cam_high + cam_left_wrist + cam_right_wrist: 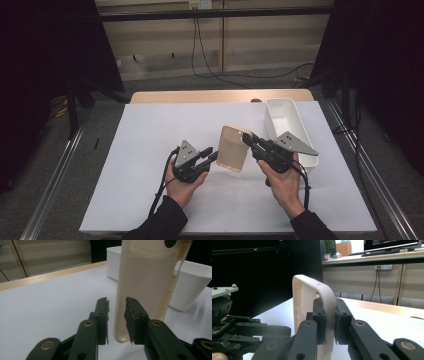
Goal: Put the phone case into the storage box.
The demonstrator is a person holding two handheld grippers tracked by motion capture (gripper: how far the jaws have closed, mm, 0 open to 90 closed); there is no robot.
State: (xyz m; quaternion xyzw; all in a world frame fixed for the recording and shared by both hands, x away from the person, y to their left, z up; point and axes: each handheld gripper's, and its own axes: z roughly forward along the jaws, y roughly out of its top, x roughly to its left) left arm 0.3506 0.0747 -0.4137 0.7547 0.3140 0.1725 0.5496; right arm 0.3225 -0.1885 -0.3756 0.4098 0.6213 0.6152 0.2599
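Observation:
A beige phone case (233, 148) is held upright above the white sheet, its open side toward the left hand. My right gripper (248, 140) is shut on the case's rim (325, 296), one jaw on each side of the wall (329, 322). My left gripper (213, 154) stands open at the case's lower near edge. In the left gripper view the case (147, 282) reaches down between the two jaws (117, 315); the right jaw is close against it and the left jaw stands a small gap away. The left gripper (239, 332) also appears low at the left of the right gripper view.
A white rectangular bin (288, 125) stands at the right, just behind the right hand, also seen as the bin (192, 285) behind the case. A white sheet (150, 150) covers the wooden table (200, 96). Cables lie on the floor beyond.

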